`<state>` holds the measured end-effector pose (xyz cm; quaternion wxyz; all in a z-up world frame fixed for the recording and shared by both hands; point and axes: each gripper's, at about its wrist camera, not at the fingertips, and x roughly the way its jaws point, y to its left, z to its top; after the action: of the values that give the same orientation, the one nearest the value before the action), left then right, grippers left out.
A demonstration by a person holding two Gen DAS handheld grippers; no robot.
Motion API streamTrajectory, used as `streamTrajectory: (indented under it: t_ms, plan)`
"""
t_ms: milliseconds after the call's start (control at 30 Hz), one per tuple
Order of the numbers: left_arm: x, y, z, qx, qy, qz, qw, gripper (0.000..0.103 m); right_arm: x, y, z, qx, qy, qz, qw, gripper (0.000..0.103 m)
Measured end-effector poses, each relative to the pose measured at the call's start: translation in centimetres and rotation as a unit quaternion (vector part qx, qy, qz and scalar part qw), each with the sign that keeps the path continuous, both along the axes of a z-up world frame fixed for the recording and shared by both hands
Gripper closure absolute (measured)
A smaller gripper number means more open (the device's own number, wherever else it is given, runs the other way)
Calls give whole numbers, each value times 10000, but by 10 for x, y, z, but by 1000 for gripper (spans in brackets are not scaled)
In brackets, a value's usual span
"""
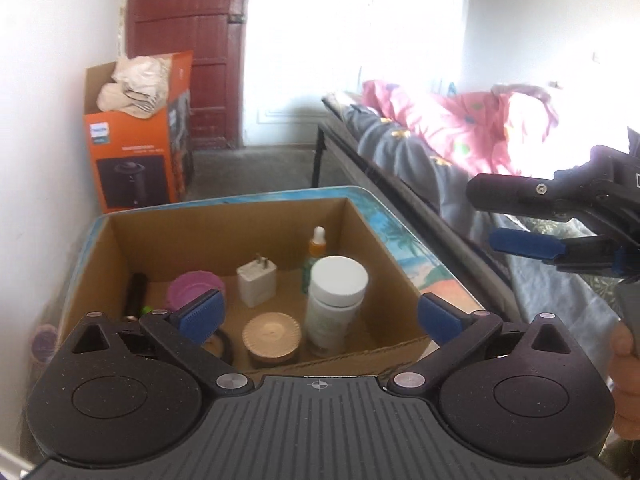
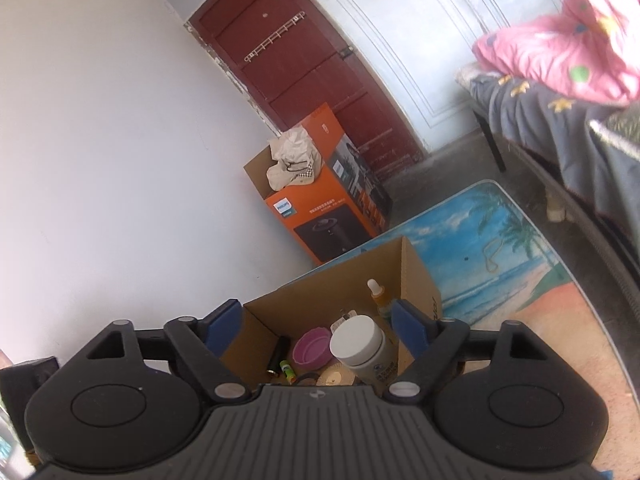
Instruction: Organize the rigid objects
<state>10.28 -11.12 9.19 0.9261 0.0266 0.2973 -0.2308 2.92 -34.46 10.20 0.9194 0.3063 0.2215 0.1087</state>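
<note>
Both grippers hang above the open cardboard box [image 1: 224, 232], empty. From the left wrist view, the left gripper [image 1: 320, 314] has its blue-padded jaws spread wide with nothing between them, hovering over the near edge of the box. Off to its right the right gripper [image 1: 520, 216] shows side-on, held by a hand [image 1: 624, 376] at the picture's edge; from its own wrist view the right gripper [image 2: 318, 326] also stands with jaws apart, gripping nothing.

Inside the box everything sits on the cardboard floor. A white-capped bottle [image 1: 336, 300] stands upright near the middle-right, with a round wooden-lidded jar [image 1: 272, 338] just beside it on the left. Behind them a white plug adapter [image 1: 257, 282] stands on end, and an orange dropper bottle [image 1: 317, 250] leans at the back wall. A purple lid [image 1: 194, 288] lies toward the left, near a black cylinder [image 1: 137, 292] along the left wall.

That box rests on a table [image 2: 500, 248] printed with a beach scene. An orange Philips carton [image 1: 136, 160] stands on the floor by the wall, near a dark red door [image 1: 188, 40]; a bed [image 1: 440, 140] runs along the right.
</note>
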Motion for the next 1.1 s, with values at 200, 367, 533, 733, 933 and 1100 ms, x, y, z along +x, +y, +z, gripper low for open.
streamTrajectory:
  t_ms: [200, 367, 533, 733, 933, 1100]
  plan:
    - [-15, 33, 6, 75, 73, 519, 9986, 0, -19, 26, 18, -513, -210, 27, 9985, 0]
    - [-22, 51, 2, 476, 140, 1057, 9932, 0, -29, 47, 24, -943, -193, -22, 9954, 0]
    - [-28, 65, -4, 626, 165, 1429, 9876, 0, -32, 71, 28, -1483, -95, -216, 9887, 0]
    - [-27, 76, -7, 504, 288, 1169, 9914, 0, -33, 104, 35, -2103, -44, -387, 9769, 0]
    - [-29, 84, -11, 505, 290, 1435, 9879, 0, -33, 125, 30, -2698, 30, -601, 9610, 0]
    - [-23, 86, -15, 632, 455, 1550, 9848, 0, -29, 125, 12, -2962, 342, -773, 9514, 0]
